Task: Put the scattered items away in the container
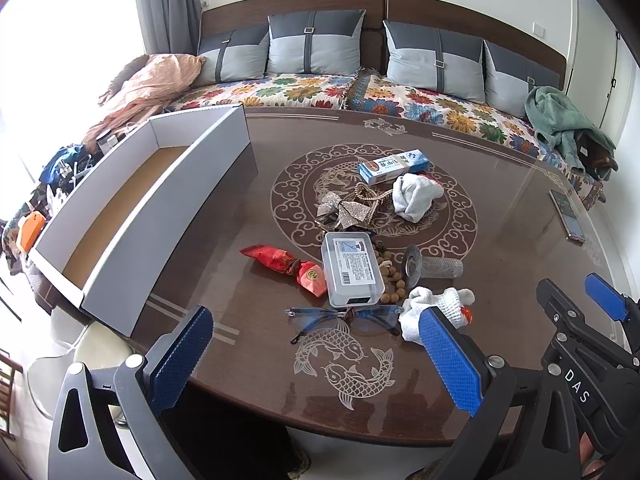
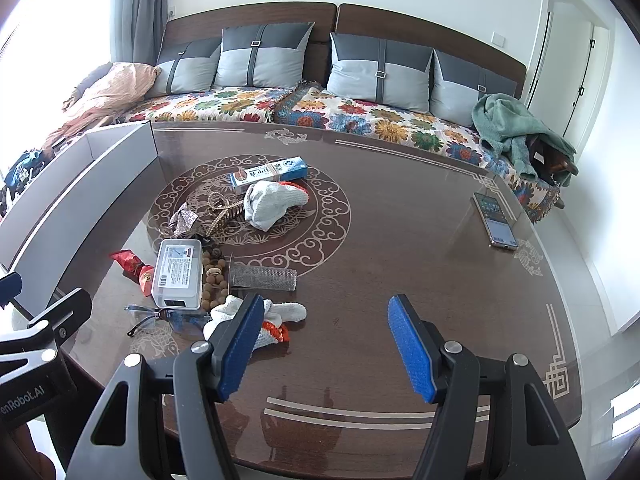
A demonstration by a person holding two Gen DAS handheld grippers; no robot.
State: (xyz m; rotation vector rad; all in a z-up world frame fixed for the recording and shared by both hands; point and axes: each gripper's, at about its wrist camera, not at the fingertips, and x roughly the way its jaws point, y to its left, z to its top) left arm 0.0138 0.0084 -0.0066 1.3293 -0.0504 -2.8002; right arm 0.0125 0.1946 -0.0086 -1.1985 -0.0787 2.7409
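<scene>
Both the left gripper (image 1: 316, 364) and right gripper (image 2: 326, 350) hung agape and empty over the dark patterned wooden bench (image 2: 400, 240). The long white cardboard box (image 1: 132, 216) stood at its left edge; blue-framed glasses (image 1: 344, 318), a clear plastic case (image 1: 351, 268), what looked like wooden beads (image 1: 392, 276), and a white knitted glove (image 1: 436, 304) lay scattered mid-bench.

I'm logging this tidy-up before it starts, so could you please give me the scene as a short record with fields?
Surface: round brown table with fish inlay
Container: long white cardboard box at the table's left edge, nothing visible inside
Scattered items: toothpaste box, white cloth, clear plastic case, red pouch, bead string, mesh strainer, glasses, work glove
Apart: phone, far right
Left gripper: open, holding nothing
Right gripper: open, holding nothing
</scene>
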